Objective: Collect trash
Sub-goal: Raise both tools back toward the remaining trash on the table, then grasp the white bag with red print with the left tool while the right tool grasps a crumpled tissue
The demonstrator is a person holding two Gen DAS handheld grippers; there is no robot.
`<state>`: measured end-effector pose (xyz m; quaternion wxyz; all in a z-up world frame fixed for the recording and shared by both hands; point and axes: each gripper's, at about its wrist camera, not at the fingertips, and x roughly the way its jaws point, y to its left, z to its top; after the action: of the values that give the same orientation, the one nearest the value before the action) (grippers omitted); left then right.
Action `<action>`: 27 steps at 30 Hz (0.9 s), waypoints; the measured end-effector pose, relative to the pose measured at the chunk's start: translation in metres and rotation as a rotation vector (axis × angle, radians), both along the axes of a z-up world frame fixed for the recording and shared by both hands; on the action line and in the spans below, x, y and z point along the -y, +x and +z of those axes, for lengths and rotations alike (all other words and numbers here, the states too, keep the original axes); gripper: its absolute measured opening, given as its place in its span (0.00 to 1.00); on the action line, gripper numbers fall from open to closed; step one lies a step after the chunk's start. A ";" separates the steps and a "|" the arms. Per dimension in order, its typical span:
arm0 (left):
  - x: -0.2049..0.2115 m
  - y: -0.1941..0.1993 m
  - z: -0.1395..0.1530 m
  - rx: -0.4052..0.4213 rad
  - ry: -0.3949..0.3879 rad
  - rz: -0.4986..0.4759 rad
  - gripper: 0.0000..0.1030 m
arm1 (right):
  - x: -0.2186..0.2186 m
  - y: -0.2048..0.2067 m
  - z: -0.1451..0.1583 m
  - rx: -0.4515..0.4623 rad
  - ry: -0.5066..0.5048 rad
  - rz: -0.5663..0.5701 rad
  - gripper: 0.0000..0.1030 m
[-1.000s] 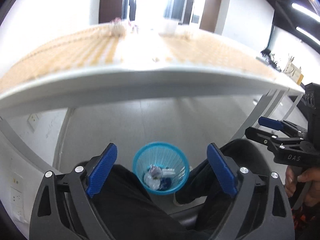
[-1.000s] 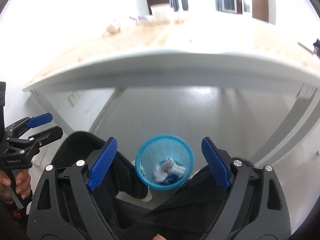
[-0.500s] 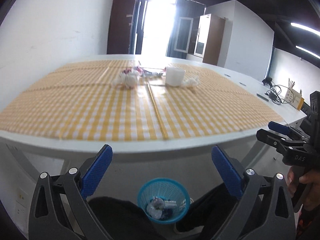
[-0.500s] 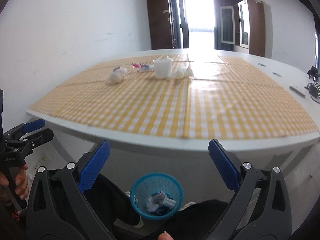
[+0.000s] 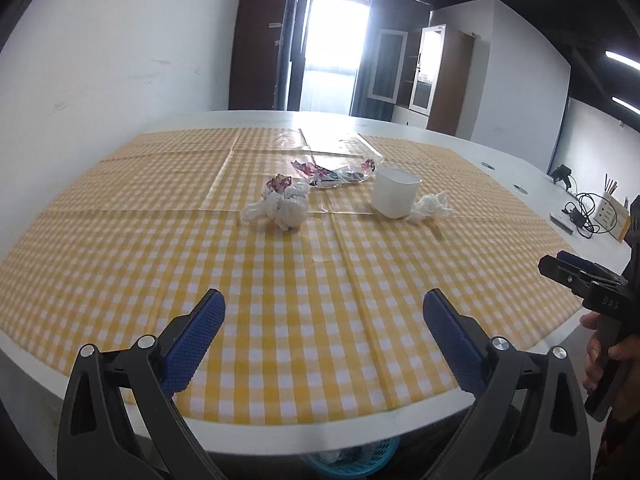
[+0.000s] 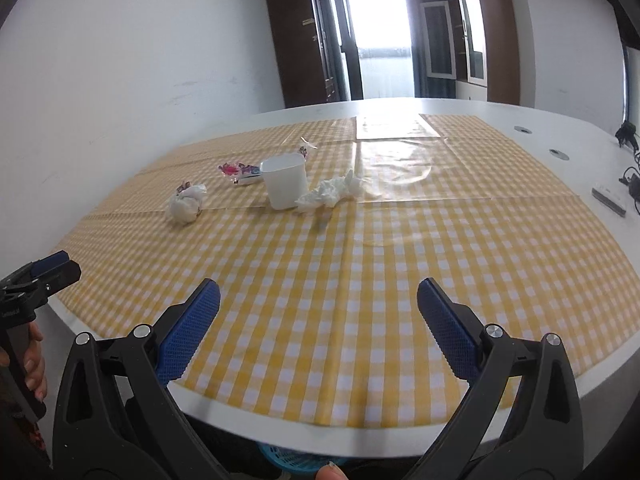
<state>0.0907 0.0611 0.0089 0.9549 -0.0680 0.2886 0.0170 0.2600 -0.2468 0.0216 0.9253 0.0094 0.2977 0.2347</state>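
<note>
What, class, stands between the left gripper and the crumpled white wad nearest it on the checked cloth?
Nothing visible does. The left gripper hangs with jaws open and empty over the near edge of the table, and only bare checked cloth lies between it and the crumpled white wad.

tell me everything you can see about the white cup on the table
The white cup looks like thin, slightly see-through plastic, with a rounded-square rim and walls that taper toward the base. It stands upright with its mouth open; what is inside, if anything, cannot be seen. It sits on the yellow checked tablecloth toward the far side of the table. A crumpled white tissue lies against its base on one side, and a clear printed wrapper lies just behind it. Neither gripper is near it.
</note>
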 end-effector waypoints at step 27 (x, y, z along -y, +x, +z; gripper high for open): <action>-0.062 0.182 -0.028 -0.220 -0.087 0.079 0.94 | -0.060 0.159 -0.012 -0.192 -0.091 0.045 0.80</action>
<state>0.2728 0.1226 -0.0188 0.9122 -0.1184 0.3890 0.0495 0.4192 -0.1871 0.0101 0.8864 -0.0167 0.3956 0.2397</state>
